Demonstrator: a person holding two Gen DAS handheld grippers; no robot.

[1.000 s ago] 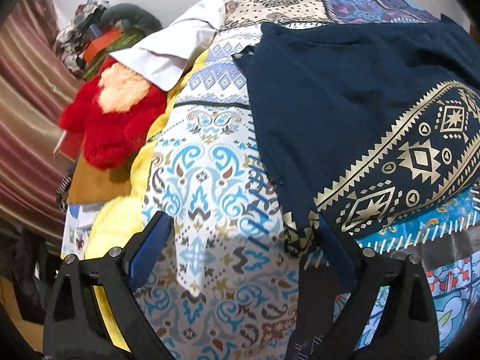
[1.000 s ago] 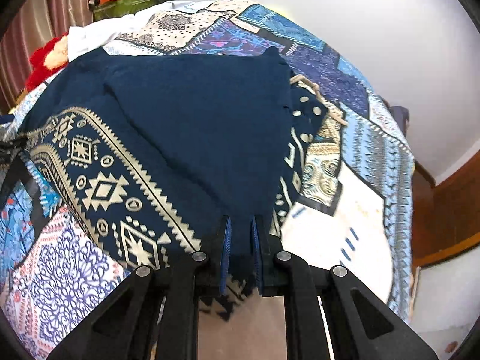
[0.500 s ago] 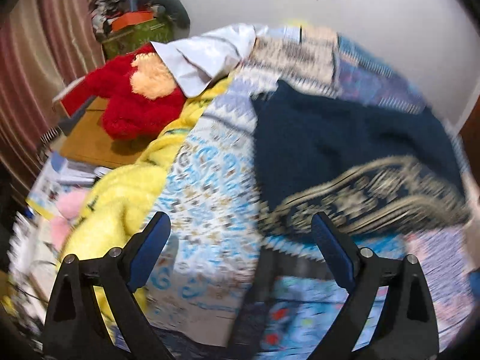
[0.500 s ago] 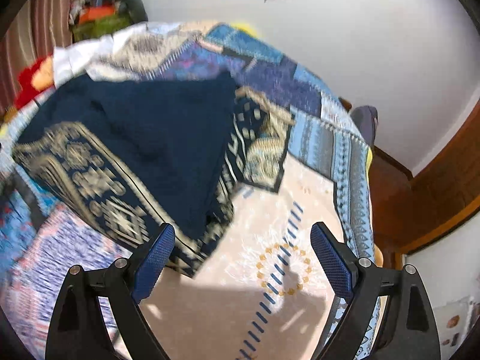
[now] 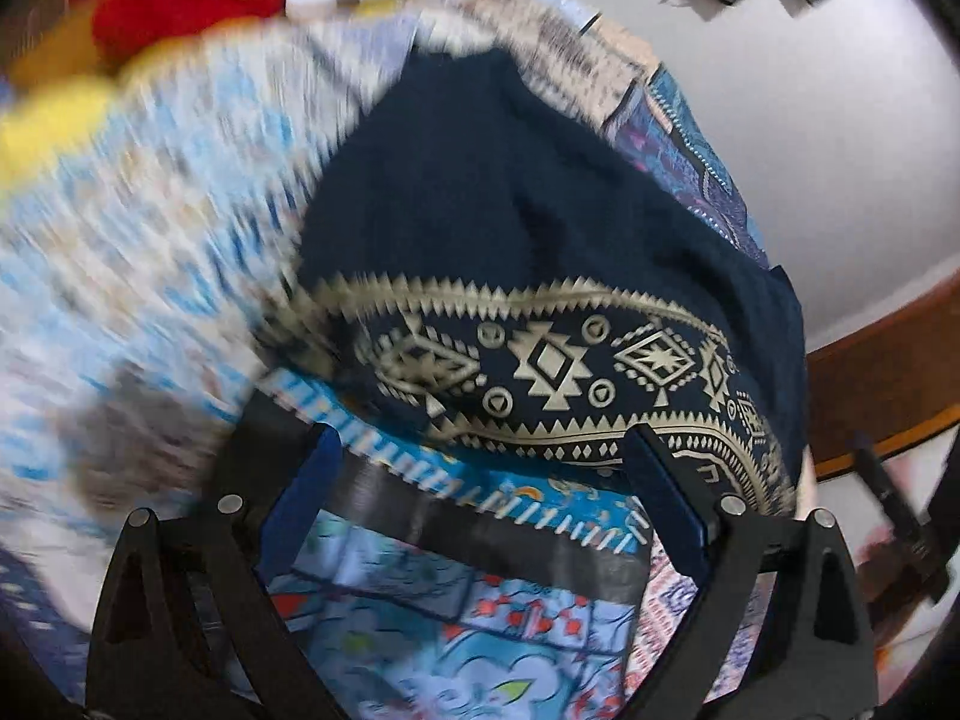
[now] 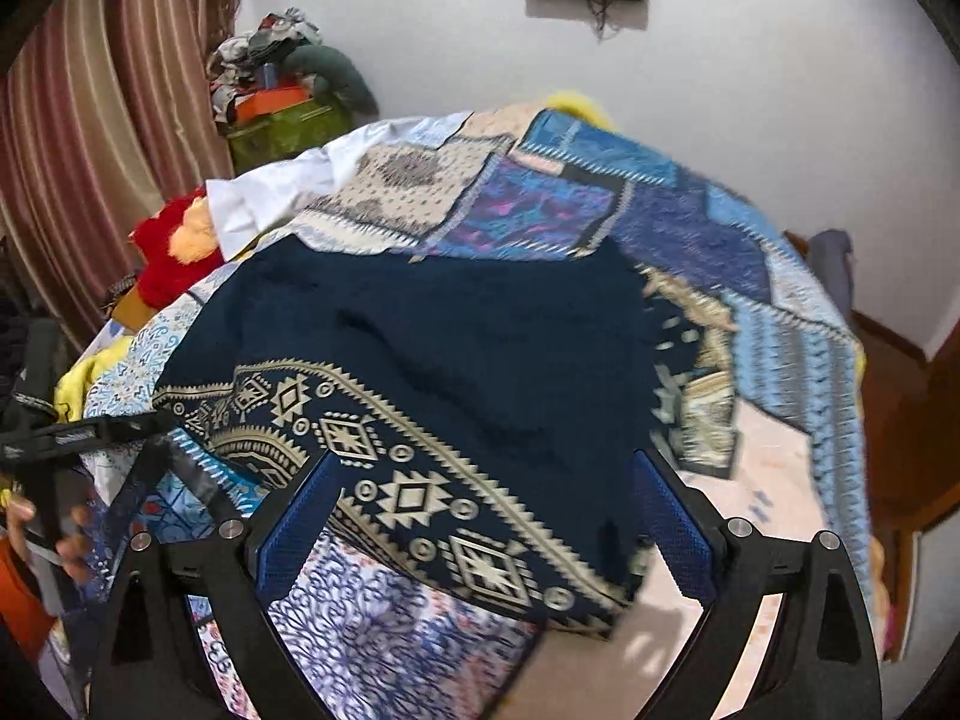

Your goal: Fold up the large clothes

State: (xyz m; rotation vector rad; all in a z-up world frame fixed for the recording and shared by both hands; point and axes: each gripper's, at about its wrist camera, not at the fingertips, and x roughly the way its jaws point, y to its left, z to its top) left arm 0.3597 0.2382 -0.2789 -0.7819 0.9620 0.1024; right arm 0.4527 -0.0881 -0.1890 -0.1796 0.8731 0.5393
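A dark navy garment [image 6: 456,348] with a gold geometric border lies folded on the patterned bedspread [image 6: 540,204]. It also shows in the left wrist view [image 5: 516,216]. My right gripper [image 6: 486,516] is open and empty, held above the garment's near border. My left gripper [image 5: 486,498] is open and empty, above the bedspread [image 5: 456,618] just short of the garment's gold border. The left gripper also shows at the left edge of the right wrist view [image 6: 72,438], held by a hand.
A red and orange plush toy [image 6: 174,240] and a white cloth [image 6: 270,198] lie at the bed's far left. A pile of things [image 6: 282,90] stands by the striped curtain [image 6: 90,150]. A wooden bed frame [image 6: 906,420] runs along the right.
The right gripper opened and let go of the garment's edge, then drew back. The left gripper swung right, now facing the garment's gold border. Both views are blurred by motion.
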